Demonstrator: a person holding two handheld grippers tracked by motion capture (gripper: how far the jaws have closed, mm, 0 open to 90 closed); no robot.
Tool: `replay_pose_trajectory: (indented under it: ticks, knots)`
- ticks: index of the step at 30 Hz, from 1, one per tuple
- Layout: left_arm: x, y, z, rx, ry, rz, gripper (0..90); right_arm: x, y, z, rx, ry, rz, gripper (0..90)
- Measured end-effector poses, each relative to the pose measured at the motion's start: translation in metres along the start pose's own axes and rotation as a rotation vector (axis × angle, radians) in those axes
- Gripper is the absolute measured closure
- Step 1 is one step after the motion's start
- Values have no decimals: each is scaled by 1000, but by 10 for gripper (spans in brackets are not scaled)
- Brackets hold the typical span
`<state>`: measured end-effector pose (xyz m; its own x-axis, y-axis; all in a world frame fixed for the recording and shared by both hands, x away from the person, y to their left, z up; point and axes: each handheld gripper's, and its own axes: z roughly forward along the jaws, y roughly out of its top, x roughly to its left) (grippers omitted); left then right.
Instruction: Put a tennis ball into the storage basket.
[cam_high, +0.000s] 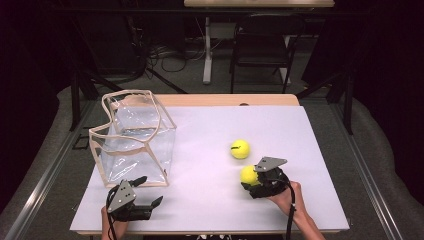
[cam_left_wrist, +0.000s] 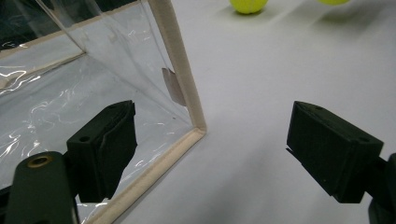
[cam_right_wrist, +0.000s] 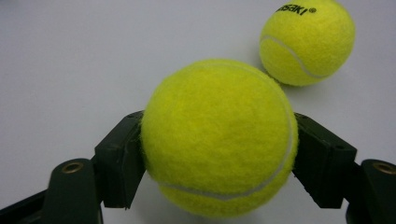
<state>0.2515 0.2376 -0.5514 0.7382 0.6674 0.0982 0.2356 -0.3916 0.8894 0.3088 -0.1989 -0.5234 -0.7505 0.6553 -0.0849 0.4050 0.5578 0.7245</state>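
Right gripper view: black jaws of right gripper (cam_right_wrist: 219, 154) clamped on a fuzzy yellow-green tennis ball (cam_right_wrist: 218, 137), one pad pressed into each side; seam curving along its lower half; pale table surface (cam_right_wrist: 70, 60) visible beneath; hard to tell whether lifted clear or resting. Beyond it, near but apart, a second yellow-green tennis ball with black lettering (cam_right_wrist: 307, 43), lying loose on the same surface.

High view: held ball (cam_high: 248, 175) near the front right of the white table (cam_high: 210, 145), just ahead of the person's right hand; lettered ball (cam_high: 240, 149) a little farther back and untouched; clear soft plastic box with cream-coloured fabric edging (cam_high: 135, 137) standing open-topped at the left, well apart from both balls; nothing yellow seen inside it. Left gripper (cam_high: 147, 192) held low just in front of that box.

Left gripper view: jaws wide apart with nothing between the pads; front corner of the clear box (cam_left_wrist: 187, 102) standing between and beyond them, one jaw seen against its transparent wall; both balls far off at the top edge.

Judged from this: probably a job of putting the balls in the box; first ball gripped, not yet carried across; second ball waiting; box possibly to be steadied by the left gripper; so early on, with transfer and release of both balls left to do.
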Motion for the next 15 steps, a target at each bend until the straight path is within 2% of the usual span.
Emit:
replay_pose_trajectory:
  ticks: [15]
  knots:
    - [0,0,0,0,1,-4,159,0,11,-7,-15,-3,-23,257]
